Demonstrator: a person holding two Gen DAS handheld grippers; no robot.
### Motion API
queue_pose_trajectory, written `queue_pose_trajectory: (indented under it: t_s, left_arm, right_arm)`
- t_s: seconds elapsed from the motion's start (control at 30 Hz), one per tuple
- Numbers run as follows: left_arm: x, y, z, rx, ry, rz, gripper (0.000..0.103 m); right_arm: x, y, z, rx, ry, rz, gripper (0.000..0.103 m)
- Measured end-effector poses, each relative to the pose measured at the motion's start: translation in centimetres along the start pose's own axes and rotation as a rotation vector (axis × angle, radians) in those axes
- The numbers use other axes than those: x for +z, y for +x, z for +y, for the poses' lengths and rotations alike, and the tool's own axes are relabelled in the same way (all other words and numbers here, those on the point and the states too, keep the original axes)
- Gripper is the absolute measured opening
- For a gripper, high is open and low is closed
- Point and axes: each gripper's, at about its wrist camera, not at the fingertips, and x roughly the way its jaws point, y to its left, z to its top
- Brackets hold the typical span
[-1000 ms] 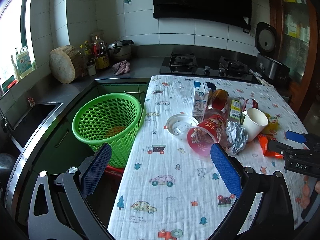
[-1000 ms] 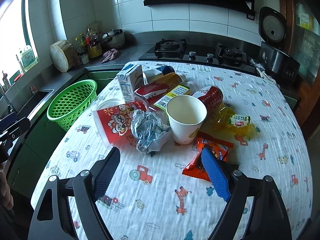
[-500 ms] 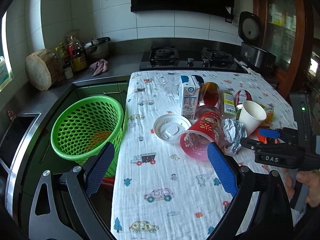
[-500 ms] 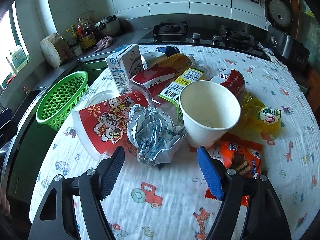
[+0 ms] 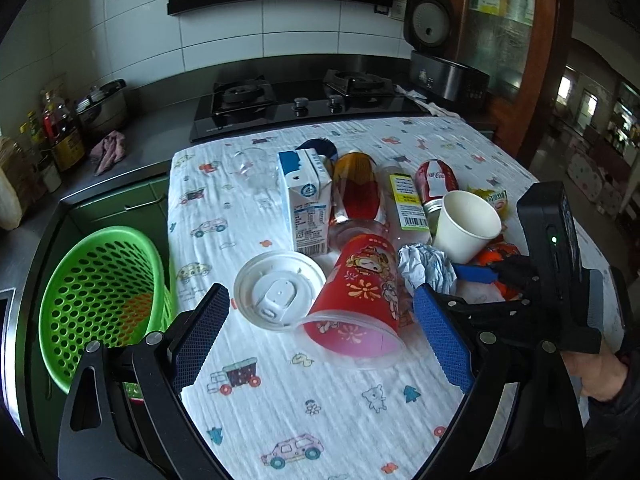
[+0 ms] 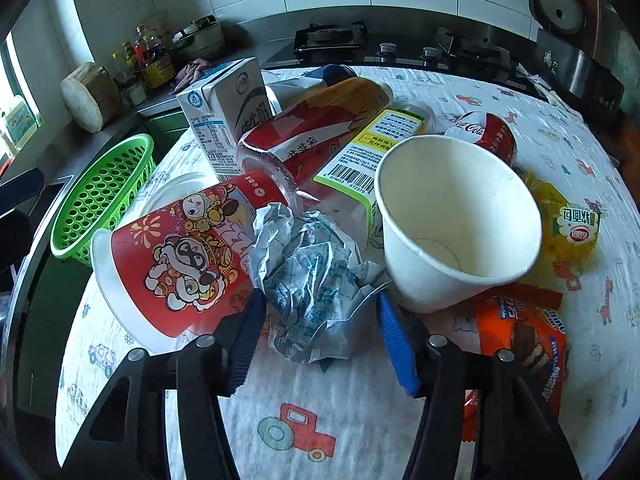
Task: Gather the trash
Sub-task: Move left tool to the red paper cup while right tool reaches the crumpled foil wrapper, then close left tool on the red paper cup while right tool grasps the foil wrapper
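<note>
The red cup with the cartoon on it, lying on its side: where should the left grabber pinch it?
Probably across the wide open rim of the red cup, coming down from above. It lies tipped over with its mouth facing the left gripper, whose jaws are open wide on either side of it. The white lid touches one side, so mind that.

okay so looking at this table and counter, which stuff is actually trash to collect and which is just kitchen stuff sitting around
Belongs to the job:
crumpled wrapper, between the right tongs
red cup
white lid
paper cup
milk carton
cola can
green basket

Just lying about:
gas stove
rice cooker
pink rag
</note>
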Motion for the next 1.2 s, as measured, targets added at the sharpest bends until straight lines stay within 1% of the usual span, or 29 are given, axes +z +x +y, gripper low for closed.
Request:
queue_pose_trajectory:
  t_s: [0.07,0.17,0.23,0.3,0.33,0.37,0.4,0.53,0.57,0.6,0.63,0.67,0.73,0.8,0.83,0.87,0.93,1.03,1.2]
  left_arm:
    - [0.6,0.9,-0.3,-0.040,0.025,0.017,0.091]
    - [1.2,2.6,-0.6,-0.091,0.062,0.057,0.091]
    - [1.5,3.9,-0.7,-0.105,0.078,0.089,0.091]
    - [1.7,4.9,-0.7,-0.140,0.086,0.120,0.091]
    - [1.8,5.4,-0.7,-0.144,0.091,0.135,0.090]
    - [1.9,5.8,-0.8,-0.143,0.099,0.149,0.089]
    - [1.9,6.4,-0.9,-0.146,0.109,0.163,0.089]
    - [2.0,8.0,-1.3,-0.152,0.135,0.219,0.089]
    - [1.9,8.5,-1.3,-0.149,0.137,0.233,0.089]
    - [1.8,9.0,-1.3,-0.152,0.138,0.250,0.089]
    - [1.8,9.4,-1.3,-0.158,0.136,0.267,0.089]
    - [1.6,9.8,-1.3,-0.159,0.135,0.279,0.088]
    - [1.4,10.5,-1.4,-0.164,0.135,0.304,0.083]
    - [1.1,11.1,-1.5,-0.169,0.137,0.325,0.080]
    - [1.0,11.3,-1.6,-0.169,0.140,0.332,0.077]
    - [0.9,11.5,-1.6,-0.183,0.137,0.340,0.071]
    - [0.8,11.5,-1.7,-0.191,0.130,0.340,0.070]
    - [0.7,11.3,-1.9,-0.184,0.131,0.331,0.069]
    - [0.4,9.7,-1.4,-0.197,0.101,0.294,0.069]
  right_arm:
    - [-0.1,-0.2,0.1,0.008,-0.001,-0.003,0.045]
    - [-0.4,-0.7,0.2,0.010,-0.004,-0.008,0.040]
    - [-0.6,-1.1,0.1,0.016,0.002,-0.012,0.037]
    - [-1.0,-1.6,0.0,0.019,0.006,-0.017,0.032]
    - [-1.2,-1.9,0.0,0.019,0.004,-0.020,0.030]
    - [-1.4,-2.2,-0.1,0.017,0.006,-0.021,0.016]
    - [-1.6,-2.5,-0.3,0.021,0.012,-0.021,0.011]
    - [-2.6,-3.4,-1.0,0.043,0.039,-0.015,0.011]
    - [-2.8,-3.5,-1.1,0.059,0.040,-0.013,0.015]
    - [-2.9,-3.6,-1.2,0.069,0.044,-0.012,0.031]
    - [-2.9,-3.7,-1.3,0.072,0.049,-0.017,0.042]
    - [-3.0,-3.9,-1.3,0.066,0.050,-0.025,0.056]
    - [-3.1,-4.2,-1.1,0.053,0.043,-0.040,0.057]
    - [-3.2,-4.3,-1.3,0.060,0.049,-0.043,0.061]
    - [-3.1,-4.3,-1.4,0.062,0.054,-0.045,0.061]
    - [-3.1,-4.3,-1.5,0.061,0.055,-0.045,0.061]
    - [-2.9,-4.1,-1.6,0.068,0.058,-0.043,0.062]
    - [-2.6,-3.8,-1.8,0.084,0.071,-0.041,0.067]
    - [-2.1,-2.7,-1.8,0.088,0.078,-0.023,0.068]
